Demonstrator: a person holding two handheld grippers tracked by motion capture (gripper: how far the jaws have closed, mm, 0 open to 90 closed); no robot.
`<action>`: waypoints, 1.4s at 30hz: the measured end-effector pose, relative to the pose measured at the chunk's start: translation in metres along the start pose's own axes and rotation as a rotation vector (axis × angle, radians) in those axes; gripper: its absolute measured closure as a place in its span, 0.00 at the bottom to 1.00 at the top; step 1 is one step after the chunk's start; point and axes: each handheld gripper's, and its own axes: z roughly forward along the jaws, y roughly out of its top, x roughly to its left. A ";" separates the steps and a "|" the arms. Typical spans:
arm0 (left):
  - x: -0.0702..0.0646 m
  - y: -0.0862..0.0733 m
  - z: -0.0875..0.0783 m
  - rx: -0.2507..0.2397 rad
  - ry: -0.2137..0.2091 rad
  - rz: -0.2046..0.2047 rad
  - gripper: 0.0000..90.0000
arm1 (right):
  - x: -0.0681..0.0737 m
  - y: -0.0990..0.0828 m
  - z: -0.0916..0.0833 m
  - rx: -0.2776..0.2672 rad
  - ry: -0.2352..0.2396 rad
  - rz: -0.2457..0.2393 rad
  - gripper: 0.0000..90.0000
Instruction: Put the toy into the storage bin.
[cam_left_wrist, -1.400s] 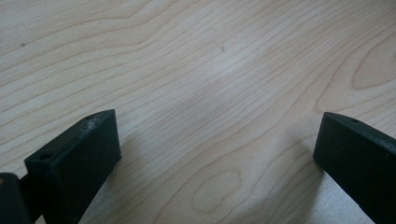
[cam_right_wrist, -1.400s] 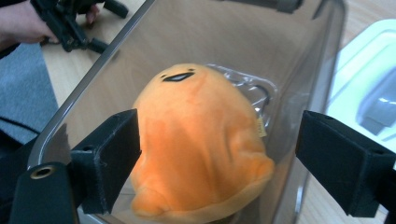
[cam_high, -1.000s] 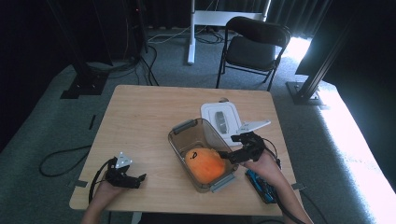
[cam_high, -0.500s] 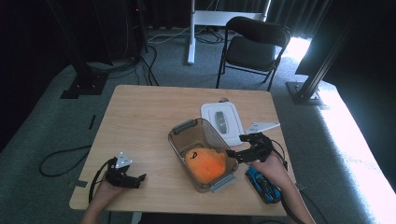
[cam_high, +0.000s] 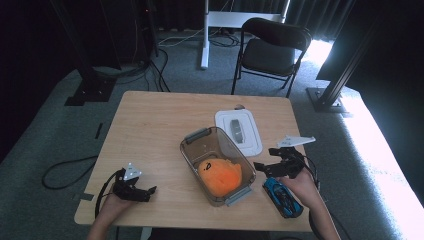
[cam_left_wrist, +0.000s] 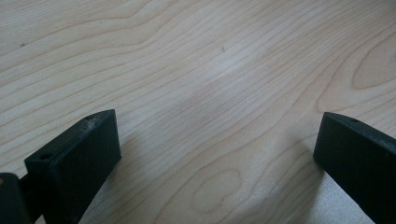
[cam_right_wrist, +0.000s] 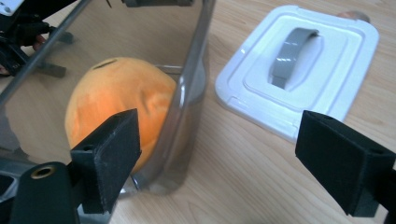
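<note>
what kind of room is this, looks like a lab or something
Probably a lab or recording studio rather than a home: dark curtains hang behind, a black metal stand with trailing cables sits on grey carpet, and a black folding chair faces the lone light wooden table.

Over the last 1 s the right gripper (cam_high: 264, 169) has drawn back from the clear plastic container (cam_high: 218, 165). It was reaching over the container's right rim, above the orange plush toy (cam_high: 220, 176); now it sits outside that wall, jaws spread wide with nothing between them. The right hand (cam_high: 300, 184) has slid toward the table's right edge, and the blue toy car (cam_high: 283, 196) just behind the gripper is uncovered.
</note>
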 end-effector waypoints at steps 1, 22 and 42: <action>0.000 0.000 0.000 0.001 0.000 0.001 0.01 | -0.001 -0.002 -0.001 0.000 -0.003 0.005 0.15; 0.000 0.000 0.000 0.000 0.000 0.001 0.01 | -0.020 -0.063 0.000 0.033 -0.080 0.119 0.15; 0.000 0.000 0.000 0.000 0.000 0.001 0.01 | -0.018 -0.113 0.011 0.121 -0.170 0.157 0.15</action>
